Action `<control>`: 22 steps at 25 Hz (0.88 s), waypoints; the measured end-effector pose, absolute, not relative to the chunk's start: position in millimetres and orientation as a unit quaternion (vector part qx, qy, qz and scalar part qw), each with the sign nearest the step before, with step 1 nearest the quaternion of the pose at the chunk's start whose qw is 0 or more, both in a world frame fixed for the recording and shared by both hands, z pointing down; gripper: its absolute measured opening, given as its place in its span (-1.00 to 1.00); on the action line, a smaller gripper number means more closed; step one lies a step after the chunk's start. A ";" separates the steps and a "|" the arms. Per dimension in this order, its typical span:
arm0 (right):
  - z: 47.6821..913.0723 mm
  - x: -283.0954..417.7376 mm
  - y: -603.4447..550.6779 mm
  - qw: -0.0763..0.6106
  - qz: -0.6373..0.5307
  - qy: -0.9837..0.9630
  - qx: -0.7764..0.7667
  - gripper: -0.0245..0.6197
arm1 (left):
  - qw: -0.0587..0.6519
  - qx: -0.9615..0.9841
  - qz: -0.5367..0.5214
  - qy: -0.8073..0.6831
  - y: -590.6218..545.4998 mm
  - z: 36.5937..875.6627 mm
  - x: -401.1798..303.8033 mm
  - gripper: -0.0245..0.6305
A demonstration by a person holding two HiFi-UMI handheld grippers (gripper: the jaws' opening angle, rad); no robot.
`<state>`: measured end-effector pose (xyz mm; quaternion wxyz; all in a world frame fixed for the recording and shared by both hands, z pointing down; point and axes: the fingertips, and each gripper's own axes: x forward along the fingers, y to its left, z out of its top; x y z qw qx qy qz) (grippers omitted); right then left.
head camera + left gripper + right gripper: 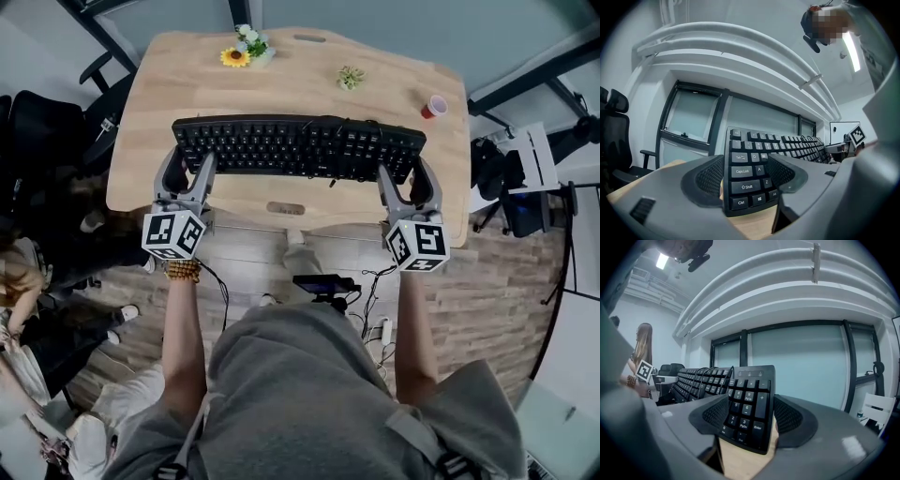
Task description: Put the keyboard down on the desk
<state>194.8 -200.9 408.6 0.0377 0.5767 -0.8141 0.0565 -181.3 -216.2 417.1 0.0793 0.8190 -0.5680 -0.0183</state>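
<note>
I count one black plastic keyboard (298, 147), one pale wooden desk (281, 82), one yellow flower sprig (246, 49), one small green plant (351, 77), one red cup (434, 107), and two grippers: my left gripper (190, 161) and right gripper (401, 173).

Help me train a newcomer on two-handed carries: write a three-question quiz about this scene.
1. True or false: the black full-size keyboard is gripped at one end only.
2. Which part of the keyboard sits between the jaws of the left gripper? A) the number pad B) the Ctrl, Shift and Caps Lock end C) the cable
3. Fill in: the small red cup stands near the far ___ corner of the light wooden desk.

Key: 1 false, since the right gripper is shut on the other end; 2 B; 3 right.
</note>
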 end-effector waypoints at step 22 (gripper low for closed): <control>494.7 198.3 -221.8 0.085 0.134 -0.815 0.557 0.00 | 0.141 0.807 0.039 -0.572 -233.3 498.1 -178.8 -0.06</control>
